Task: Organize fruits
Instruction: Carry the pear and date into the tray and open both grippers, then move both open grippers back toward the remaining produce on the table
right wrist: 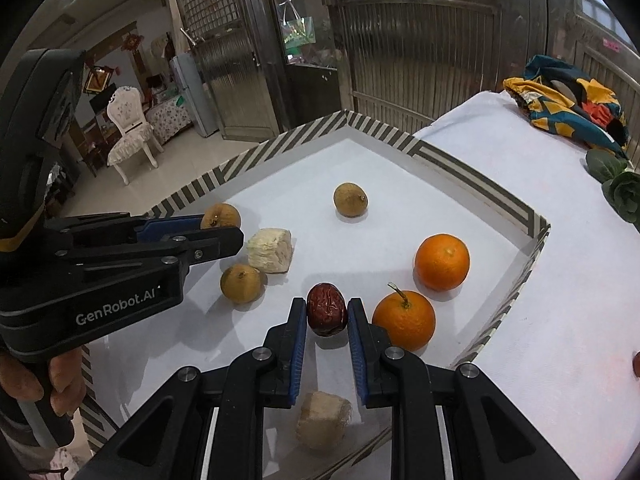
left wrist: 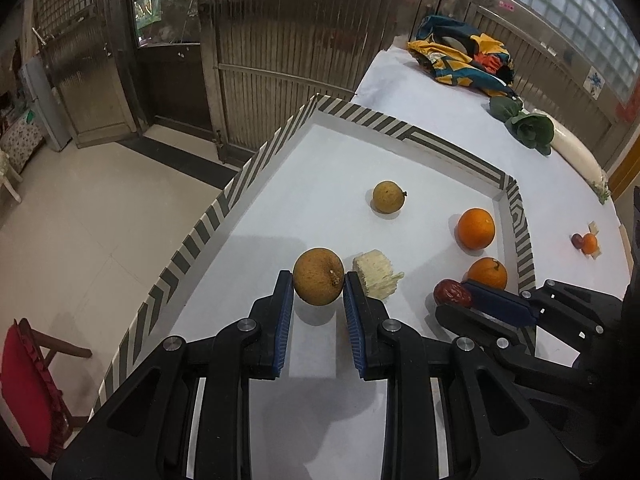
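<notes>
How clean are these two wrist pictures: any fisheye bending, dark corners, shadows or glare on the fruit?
Left wrist view: strong fisheye bending of the striped tray rim, black corners, soft shadow under the longan in the left gripper, no glare. Right wrist view: same bending and vignette, sharp focus on the red date in the right gripper, mild sheen on the oranges.

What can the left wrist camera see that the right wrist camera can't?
Only the left wrist view shows the red chair on the floor and a small orange out on the table beyond the tray.

Only the right wrist view shows a white chair, a third brown fruit lying in the tray, and a pale chunk under the gripper.

Both show the striped tray, two oranges, the red date in the right gripper, and the brown fruit in the left gripper.
</notes>
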